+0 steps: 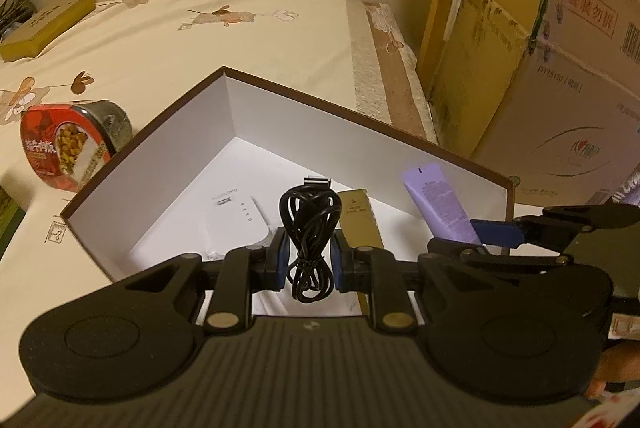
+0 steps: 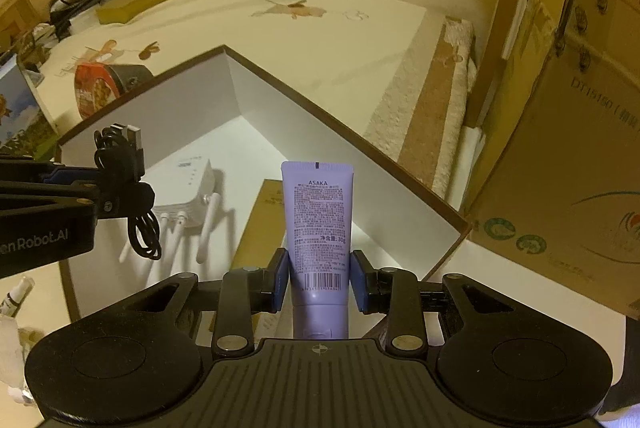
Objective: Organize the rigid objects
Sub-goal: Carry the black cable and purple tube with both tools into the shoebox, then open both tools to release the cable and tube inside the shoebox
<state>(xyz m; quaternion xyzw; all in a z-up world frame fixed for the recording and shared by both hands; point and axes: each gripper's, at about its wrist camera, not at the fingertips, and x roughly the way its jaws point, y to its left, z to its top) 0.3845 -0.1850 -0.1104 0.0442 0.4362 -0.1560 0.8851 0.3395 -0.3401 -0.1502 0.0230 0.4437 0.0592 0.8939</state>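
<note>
Far left on the cream flower-print tablecloth (image 1: 248, 40): round red-lidded snack tub (image 1: 68, 148), lying just outside the left wall of the open white box with brown rim (image 1: 188, 144), apparently touching it.

Inside the box, left part of the floor: white router with thin white antennas (image 2: 188, 196). Beside it, a flat gold carton (image 2: 260, 224). The far corner of the floor is bare white.

Your left gripper (image 1: 308, 260) is clamped on the coiled black USB cable (image 1: 310, 228), held over the near edge of the box, plug end up.

Your right gripper (image 2: 319, 280) is closed on the lavender plastic tube (image 2: 318, 220), gripped low at the barcode, crimped end up, over the near right part of the box above the gold carton.

Right of the box, past the bench edge, tall brown cardboard cartons (image 2: 560, 188) stand close to the box's right corner.
</note>
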